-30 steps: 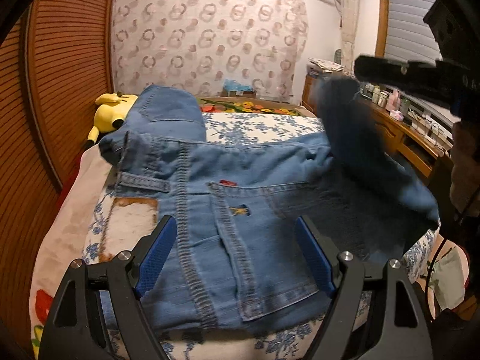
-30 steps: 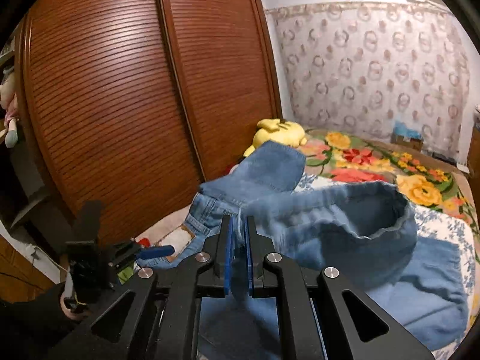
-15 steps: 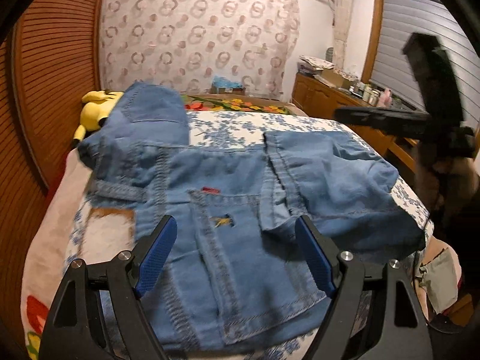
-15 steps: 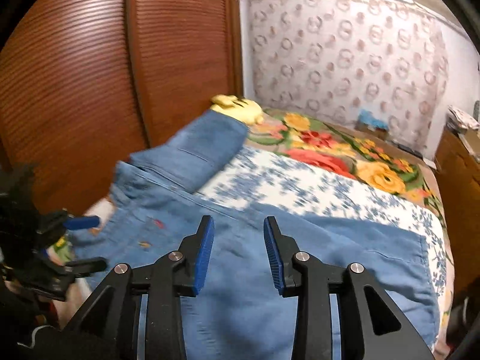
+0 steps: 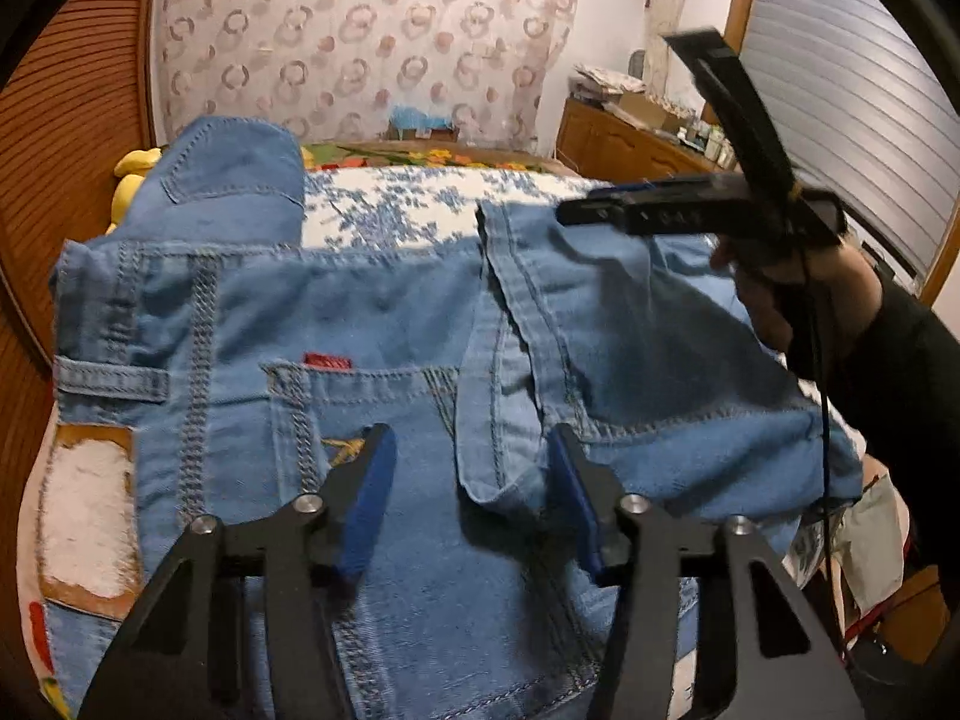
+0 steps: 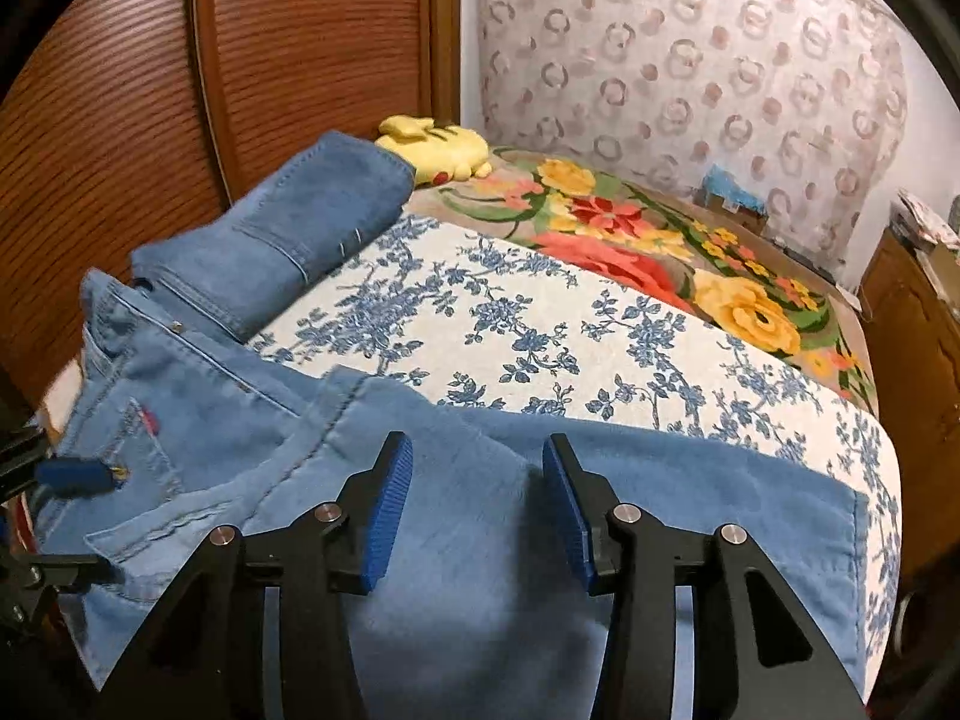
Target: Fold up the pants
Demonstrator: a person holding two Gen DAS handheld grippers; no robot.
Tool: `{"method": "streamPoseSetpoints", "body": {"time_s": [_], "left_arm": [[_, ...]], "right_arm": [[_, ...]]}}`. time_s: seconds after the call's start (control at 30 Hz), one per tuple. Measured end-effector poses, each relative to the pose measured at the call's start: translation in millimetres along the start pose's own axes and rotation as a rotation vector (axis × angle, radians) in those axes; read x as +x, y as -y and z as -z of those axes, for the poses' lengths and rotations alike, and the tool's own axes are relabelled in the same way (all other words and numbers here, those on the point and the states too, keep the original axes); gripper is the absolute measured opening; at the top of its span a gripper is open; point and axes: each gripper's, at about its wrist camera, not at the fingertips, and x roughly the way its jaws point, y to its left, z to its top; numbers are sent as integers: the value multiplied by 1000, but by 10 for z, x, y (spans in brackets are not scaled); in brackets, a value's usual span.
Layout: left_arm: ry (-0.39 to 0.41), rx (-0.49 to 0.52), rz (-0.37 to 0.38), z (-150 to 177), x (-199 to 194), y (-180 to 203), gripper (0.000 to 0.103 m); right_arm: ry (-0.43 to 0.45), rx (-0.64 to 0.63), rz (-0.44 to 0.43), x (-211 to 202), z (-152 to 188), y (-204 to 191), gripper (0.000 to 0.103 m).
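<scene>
Blue jeans (image 5: 360, 312) lie across the bed with the back pocket and its red tag facing up. One leg (image 5: 630, 348) is folded over the seat, and its hem edge lies between the pads of my left gripper (image 5: 474, 480). Those jaws are closing and do not press on the cloth. The other leg (image 6: 312, 210) runs off toward the far left. My right gripper (image 6: 477, 504) hovers over the folded leg (image 6: 600, 480) with its jaws opening and nothing between them. It shows side-on in the left wrist view (image 5: 576, 215), held by a hand (image 5: 780, 300).
A yellow plush toy (image 6: 438, 147) sits at the head of the bed beside the wooden wardrobe doors (image 6: 120, 90). The blue-flowered sheet (image 6: 510, 312) and a bright floral blanket (image 6: 660, 240) cover the bed. A cluttered wooden dresser (image 5: 630, 138) stands on the right.
My right gripper let go of the raised trouser leg, which now lies folded over the seat, and its jaws opened. My left gripper moved closer to the jeans and its jaws narrowed.
</scene>
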Motion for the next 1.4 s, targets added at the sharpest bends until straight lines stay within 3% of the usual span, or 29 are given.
{"method": "streamPoseSetpoints", "body": {"time_s": [0.17,0.43,0.47,0.53,0.6,0.77,0.87,1.17,1.4], "left_arm": [[-6,3,28,41,9,64,39],[-12,-5,46,81,26,103,38],[-9,-4,53,84,19,114,38],[-4,7,69,102,1,156,37],[-7,14,77,112,12,171,31],[-2,11,91,96,10,175,11],[23,7,96,85,-55,176,7],[170,-20,97,89,-726,70,6],[219,-66,24,301,-1195,-233,6]], "right_arm": [[-31,37,-32,187,-91,49,47],[-88,109,-163,396,-106,298,46],[-91,106,-173,400,-112,285,42],[-101,85,-175,420,-104,292,14],[-101,60,-173,388,-82,294,6],[-24,40,-136,140,36,269,1],[49,38,-109,-29,11,243,1],[184,-17,-137,-503,-119,-119,1],[271,-84,-213,-603,-313,-711,1]]}}
